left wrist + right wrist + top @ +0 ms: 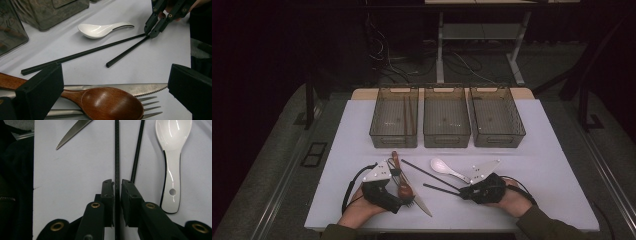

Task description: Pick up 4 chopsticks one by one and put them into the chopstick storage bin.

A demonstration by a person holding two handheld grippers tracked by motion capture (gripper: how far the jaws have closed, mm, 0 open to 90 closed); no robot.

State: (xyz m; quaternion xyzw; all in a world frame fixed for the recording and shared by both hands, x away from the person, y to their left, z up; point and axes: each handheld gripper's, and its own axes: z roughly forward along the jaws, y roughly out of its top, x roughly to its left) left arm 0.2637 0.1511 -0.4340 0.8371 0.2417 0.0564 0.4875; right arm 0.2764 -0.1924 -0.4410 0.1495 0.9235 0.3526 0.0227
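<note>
Two black chopsticks lie on the white table (537, 165). My right gripper (463, 194) (117, 187) is shut on the end of the nearer chopstick (439, 189) (116, 150), which runs straight out between its pads. The farther chopstick (427, 173) (137, 152) lies just beside it. A white ceramic spoon (447, 169) (172, 157) rests beyond them. My left gripper (404, 201) (113, 97) stands open, its jaws wide apart over a wooden spoon (110, 103), a fork (150, 107) and a serrated knife (140, 88).
Three see-through bins stand in a row at the back: the left bin (382, 134) holds brown sticks (409, 117); the middle bin (447, 141) and the right bin (497, 141) look bare. Dark floor and cables lie past the table's far edge.
</note>
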